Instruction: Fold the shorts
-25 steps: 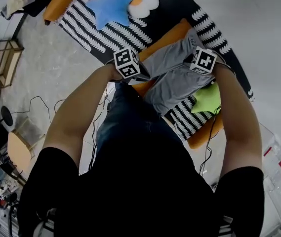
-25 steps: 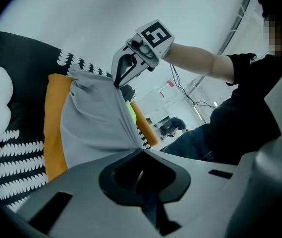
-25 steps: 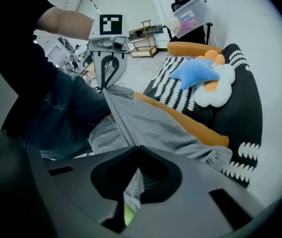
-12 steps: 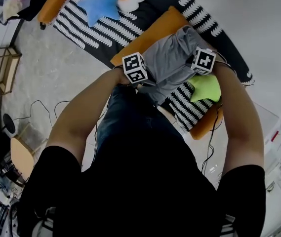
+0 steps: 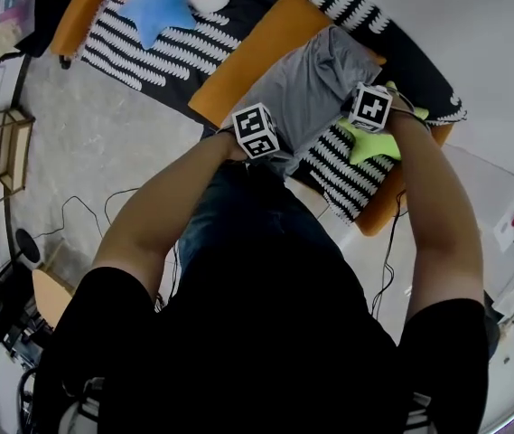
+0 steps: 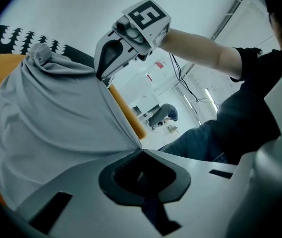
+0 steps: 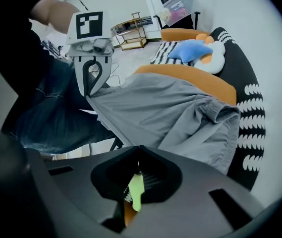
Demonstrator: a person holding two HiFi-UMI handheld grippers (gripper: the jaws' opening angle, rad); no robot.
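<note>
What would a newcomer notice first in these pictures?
The gray shorts stand out, stretched between the left tool and right tool, both clamped on the cloth's edge, over an orange mat. A blue star cushion lies on the striped rug at top left. A green star cushion sits below the right tool.

Grey shorts (image 5: 311, 84); black-and-white striped mat (image 5: 153, 48).

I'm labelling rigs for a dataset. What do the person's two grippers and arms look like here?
The left gripper and right gripper are pale grey plastic, each tapering to two narrow jaws and topped by a white cube printed with black square markers. The person wears a black short-sleeved top; forearms are bare.
</note>
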